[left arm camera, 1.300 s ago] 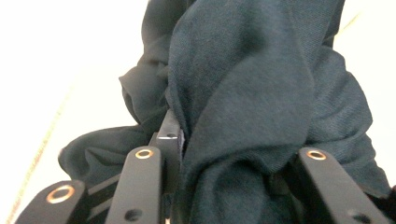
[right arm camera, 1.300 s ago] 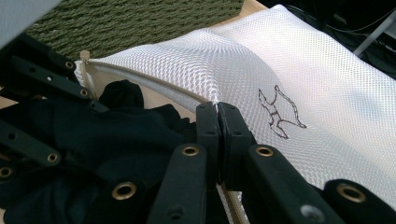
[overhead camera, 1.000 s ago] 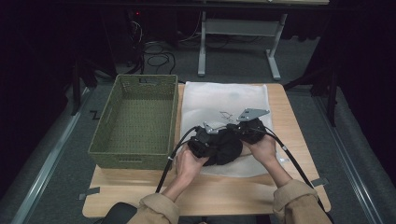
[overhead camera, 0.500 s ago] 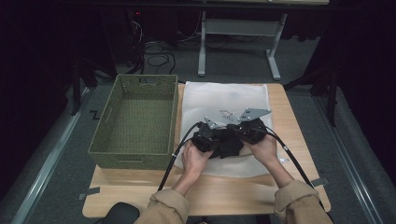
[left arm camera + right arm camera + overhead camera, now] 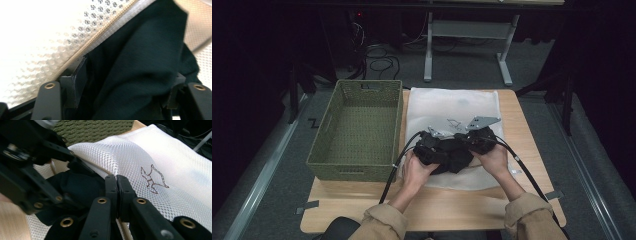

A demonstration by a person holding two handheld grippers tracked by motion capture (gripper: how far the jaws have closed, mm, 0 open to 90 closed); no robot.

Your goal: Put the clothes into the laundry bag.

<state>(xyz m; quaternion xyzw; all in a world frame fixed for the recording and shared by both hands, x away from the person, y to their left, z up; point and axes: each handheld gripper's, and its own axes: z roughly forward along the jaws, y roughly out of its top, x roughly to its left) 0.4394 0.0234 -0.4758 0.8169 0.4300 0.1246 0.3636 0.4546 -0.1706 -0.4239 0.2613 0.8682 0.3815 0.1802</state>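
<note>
So the dark garment (image 5: 452, 156) sits bunched at the mouth of the white mesh bag (image 5: 452, 107), near the front of the wooden counter (image 5: 532, 165); how much is already inside is hard to tell, since both hands cover it. The right gripper (image 5: 116, 182) has its jaws pinched tight on the bag's zipper edge. The left gripper (image 5: 125, 85) has just been opening its jaws, with the dark cloth between them (its far pad is mostly hidden by fabric). Green woven basket (image 5: 357, 130) stands just left of the bag.
</note>
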